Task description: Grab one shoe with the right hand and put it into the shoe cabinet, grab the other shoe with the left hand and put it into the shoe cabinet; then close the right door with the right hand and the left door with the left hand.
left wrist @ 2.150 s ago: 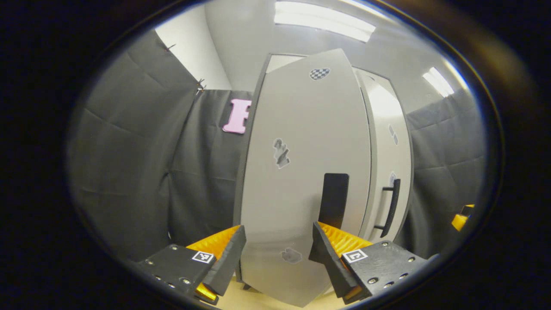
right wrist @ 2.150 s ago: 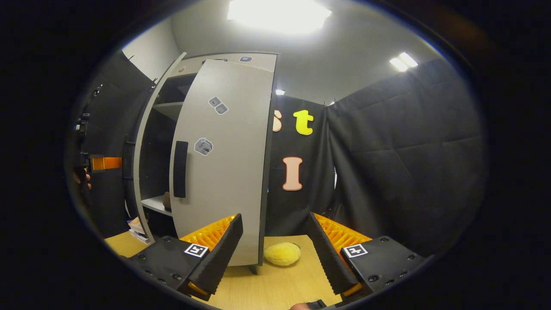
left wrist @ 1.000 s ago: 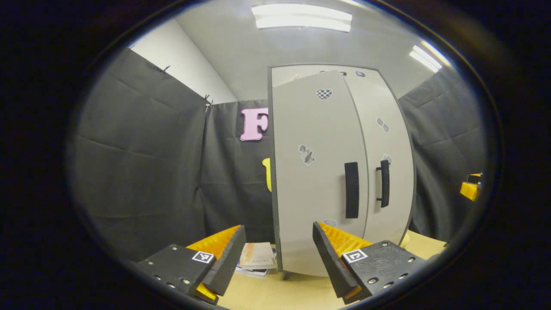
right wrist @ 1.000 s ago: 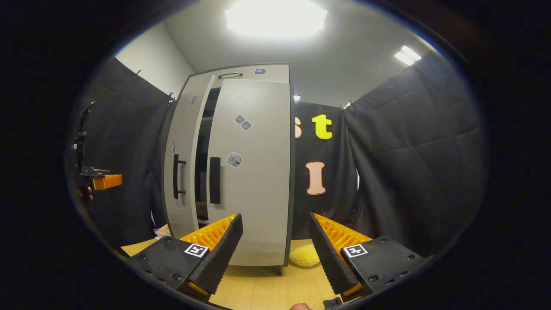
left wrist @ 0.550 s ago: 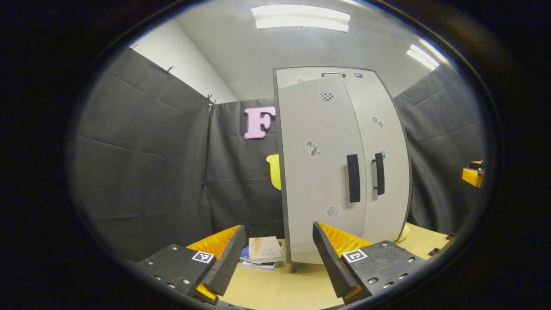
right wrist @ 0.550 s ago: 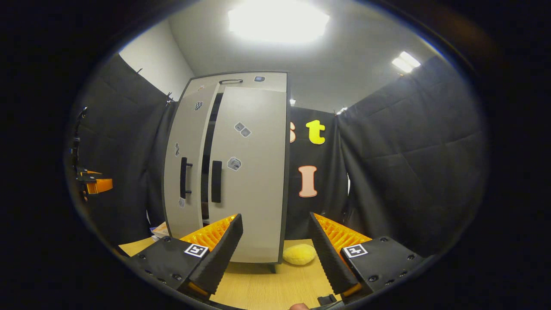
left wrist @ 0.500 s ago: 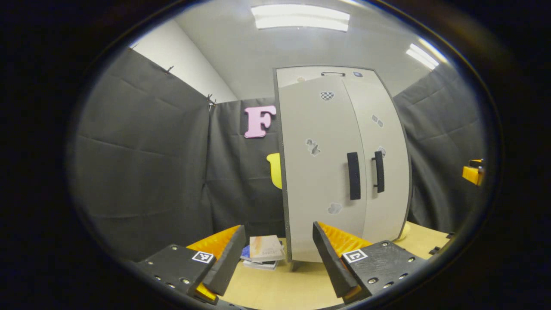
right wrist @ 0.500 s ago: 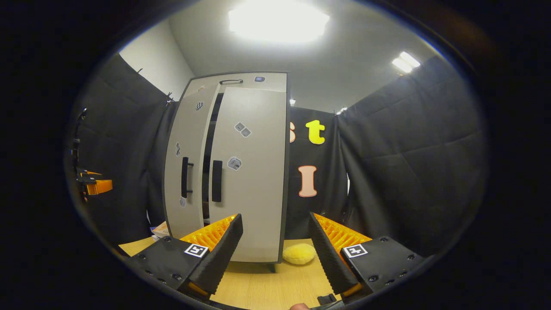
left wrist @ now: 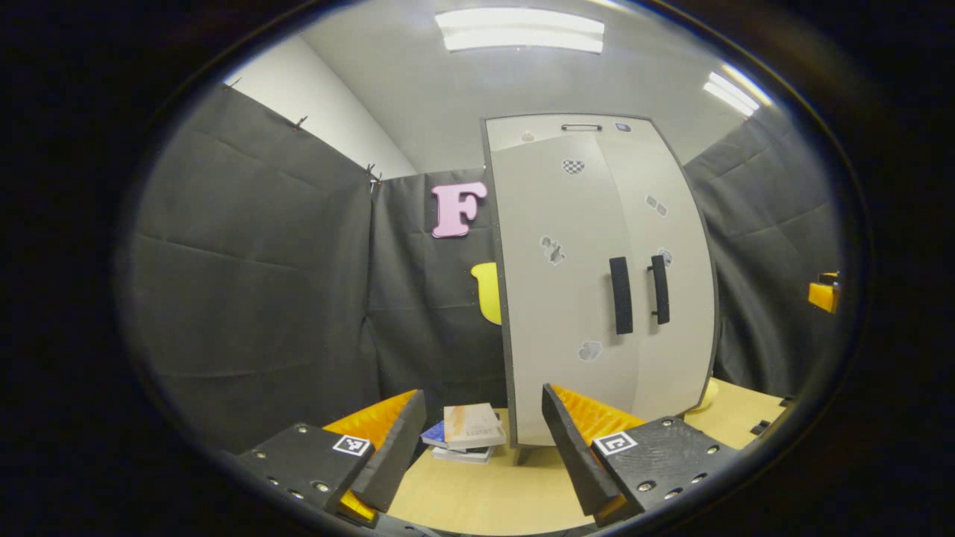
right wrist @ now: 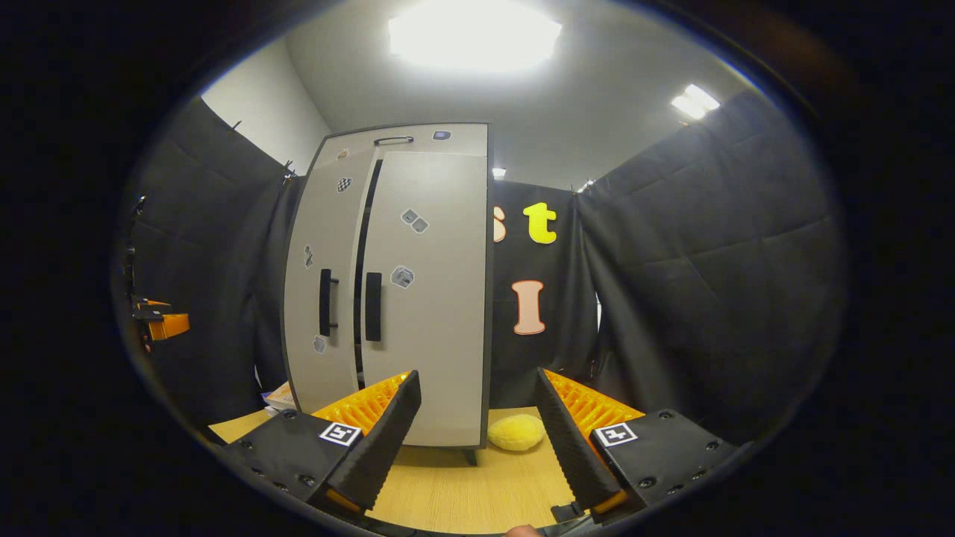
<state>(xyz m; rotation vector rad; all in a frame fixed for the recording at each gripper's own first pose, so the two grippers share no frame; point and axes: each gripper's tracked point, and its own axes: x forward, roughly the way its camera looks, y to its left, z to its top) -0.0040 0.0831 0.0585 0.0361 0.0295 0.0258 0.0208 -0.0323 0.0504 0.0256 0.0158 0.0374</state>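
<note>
Now we face the cabinet point(right wrist: 388, 298); its stiff doors point(left wrist: 559, 291) swing lightly by their handles point(left wrist: 620, 295). Both tongs point(left wrist: 477, 440) point(right wrist: 474, 429) spread, empty.

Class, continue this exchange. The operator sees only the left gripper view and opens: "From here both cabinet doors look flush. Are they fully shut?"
Observer: Perhaps not. The right gripper view shows a thin dark slit between the left door and the right door.
Operator: I see just a corner of the right gripper. Is it holding anything?
Observer: No. The right gripper has its jaws apart with nothing between them.
Operator: What is that yellow sliver past the cabinet's far corner?
Observer: A round, fuzzy yellow lump lying on the table beside the right door's bottom corner.
</note>
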